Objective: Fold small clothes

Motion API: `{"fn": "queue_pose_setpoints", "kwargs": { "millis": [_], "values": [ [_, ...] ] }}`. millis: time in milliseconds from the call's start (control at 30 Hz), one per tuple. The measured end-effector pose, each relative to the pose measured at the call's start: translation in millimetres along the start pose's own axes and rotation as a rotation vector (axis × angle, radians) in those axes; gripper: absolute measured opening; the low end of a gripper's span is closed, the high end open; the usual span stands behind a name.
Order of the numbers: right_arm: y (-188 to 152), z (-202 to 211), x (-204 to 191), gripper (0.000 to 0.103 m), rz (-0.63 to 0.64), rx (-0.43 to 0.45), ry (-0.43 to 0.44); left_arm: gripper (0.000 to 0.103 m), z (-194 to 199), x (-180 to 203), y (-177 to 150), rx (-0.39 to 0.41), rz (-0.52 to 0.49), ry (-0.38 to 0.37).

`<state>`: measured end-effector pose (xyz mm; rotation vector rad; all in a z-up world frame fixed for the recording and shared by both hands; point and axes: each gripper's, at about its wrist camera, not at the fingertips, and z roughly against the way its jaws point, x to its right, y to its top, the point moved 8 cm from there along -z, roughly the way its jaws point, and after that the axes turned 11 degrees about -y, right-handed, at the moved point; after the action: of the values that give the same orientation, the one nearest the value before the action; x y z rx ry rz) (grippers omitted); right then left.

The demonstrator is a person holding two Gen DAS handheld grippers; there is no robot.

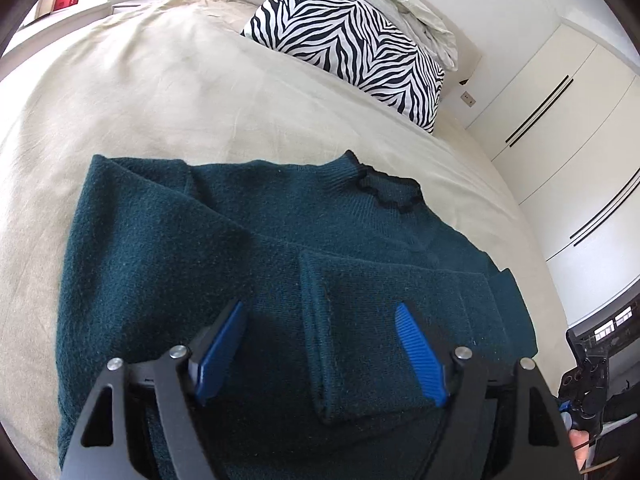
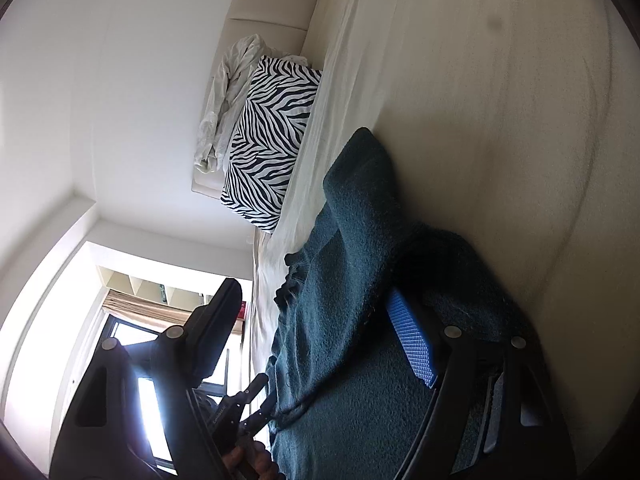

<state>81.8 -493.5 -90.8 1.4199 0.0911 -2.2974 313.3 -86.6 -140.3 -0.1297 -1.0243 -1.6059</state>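
Left tool [image 1: 320, 354] hangs with jaws apart above the folded sleeve [image 1: 360, 320] of the dark green sweater [image 1: 168, 248], gripping nothing. Right tool [image 2: 316, 344] also stands apart beside its edge. Sweater lies on the bed [image 1: 140, 92]. Thick, soft knit will likely sag and stretch; take hold at the hem corners.

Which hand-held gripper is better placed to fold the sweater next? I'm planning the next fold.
Left, probably: the left hand-held gripper stands open right over the folded sleeve; the right hand-held gripper sits at the sweater's edge, rolled sideways.
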Motion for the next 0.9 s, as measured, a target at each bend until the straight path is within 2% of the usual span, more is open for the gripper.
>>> {"fn": "queue_pose_setpoints", "kwargs": {
  "millis": [67, 100, 133, 200, 267, 300, 333, 433, 733, 833, 900],
  "values": [
    [-8.6, 7.6, -0.7, 0.074, 0.009, -0.009, 0.004, 0.076, -2.6, 2.4, -2.5, -0.005, -0.009, 0.005],
    [-13.3, 11.1, -0.5, 0.074, 0.014, -0.014, 0.001, 0.065, -4.5, 3.3, -4.2, -0.010, -0.020, 0.016],
    [-18.2, 14.4, -0.4, 0.074, 0.022, -0.021, -0.003, 0.049, -7.3, 2.6, -5.4, -0.022, -0.030, 0.039],
    [-26.8, 22.3, -1.0, 0.074, 0.040, -0.024, -0.012, 0.033, -10.0, -0.3, -6.9, -0.030, -0.030, 0.067],
    [-34.6, 31.0, -1.7, 0.074, 0.054, -0.022, -0.016, 0.024, -10.3, -1.8, -6.1, -0.030, -0.026, 0.074],
    [-37.6, 35.3, -1.8, 0.074, 0.057, -0.020, -0.017, 0.015, -10.6, -0.6, -5.8, -0.031, -0.037, 0.079],
    [-40.5, 39.6, -1.8, 0.074, 0.060, -0.018, -0.017, 0.012, -10.7, 0.7, -6.7, -0.034, -0.053, 0.086],
    [-45.9, 50.9, -0.9, 0.074, 0.064, -0.010, -0.024, 0.009, -8.2, 4.3, -6.7, -0.028, -0.082, 0.099],
    [-34.0, 74.6, 0.2, 0.075, 0.047, 0.031, -0.020, 0.008, 16.4, -8.8, 3.1, 0.039, -0.053, 0.095],
    [-29.3, 76.8, -4.3, 0.075, 0.064, 0.035, -0.025, 0.008, 11.5, -22.1, -3.5, 0.014, -0.021, 0.092],
    [-21.3, 78.5, -6.7, 0.075, 0.084, 0.045, -0.046, 0.009, 6.6, -25.8, -7.7, 0.013, -0.036, 0.099]
  ]
}}
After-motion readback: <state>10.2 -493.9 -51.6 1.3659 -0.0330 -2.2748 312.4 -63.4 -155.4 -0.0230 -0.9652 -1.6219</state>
